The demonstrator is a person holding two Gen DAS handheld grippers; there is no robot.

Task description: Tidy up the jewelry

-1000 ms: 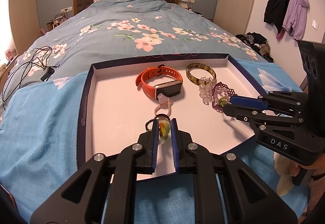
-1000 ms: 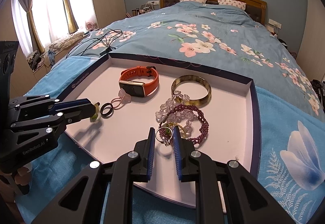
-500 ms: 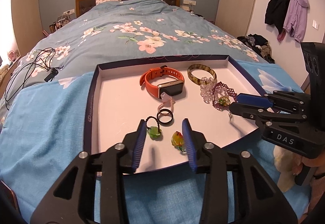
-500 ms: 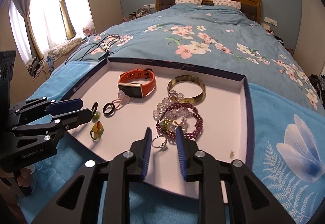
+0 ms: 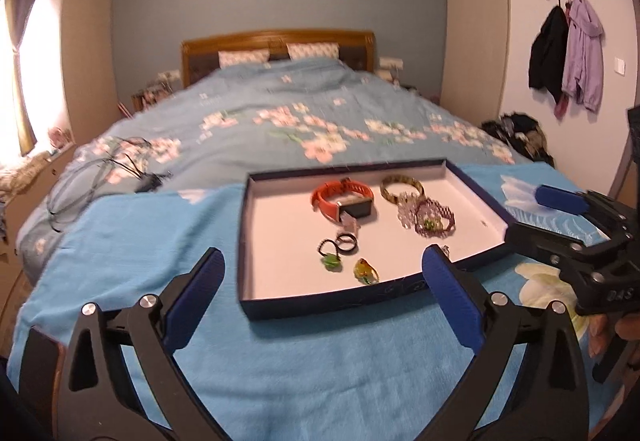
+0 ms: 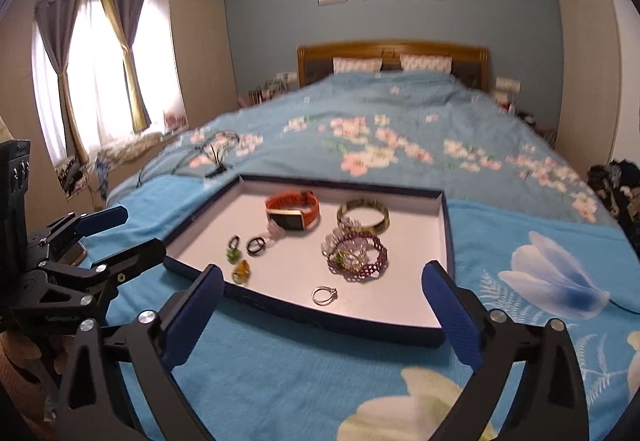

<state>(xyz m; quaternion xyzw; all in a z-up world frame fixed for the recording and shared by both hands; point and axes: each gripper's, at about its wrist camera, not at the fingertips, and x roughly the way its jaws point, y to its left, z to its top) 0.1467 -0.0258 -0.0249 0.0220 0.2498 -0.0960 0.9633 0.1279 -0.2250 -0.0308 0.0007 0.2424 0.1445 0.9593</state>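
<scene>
A dark blue tray [image 5: 332, 307] [image 6: 312, 315] with a white floor lies on the bed. In it lie an orange watch [image 5: 342, 195] [image 6: 294, 215], a green-brown bangle [image 5: 401, 188] [image 6: 363, 216], purple and clear bead bracelets [image 5: 432, 221] [image 6: 356, 253], a black ring [image 5: 346, 244] [image 6: 256, 245], a green charm [image 5: 331, 261] [image 6: 231, 252], a yellow charm [image 5: 365, 271] [image 6: 241, 271] and a silver ring [image 6: 325, 295]. My left gripper [image 5: 322, 297] is open and empty, short of the tray's near edge. My right gripper [image 6: 322, 315] is open and empty, also short of the tray.
The bed has a blue floral quilt [image 5: 280, 121] and a blue blanket [image 5: 312, 361]. Black cables [image 5: 100, 173] lie on the left of the quilt. Coats [image 5: 564, 57] hang on the right wall. Curtains [image 6: 100, 73] cover a window on the left.
Both grippers have opened wide and pulled back from the tray. The left one let go of the yellow charm, the right one of the silver ring; both lie in the tray.
</scene>
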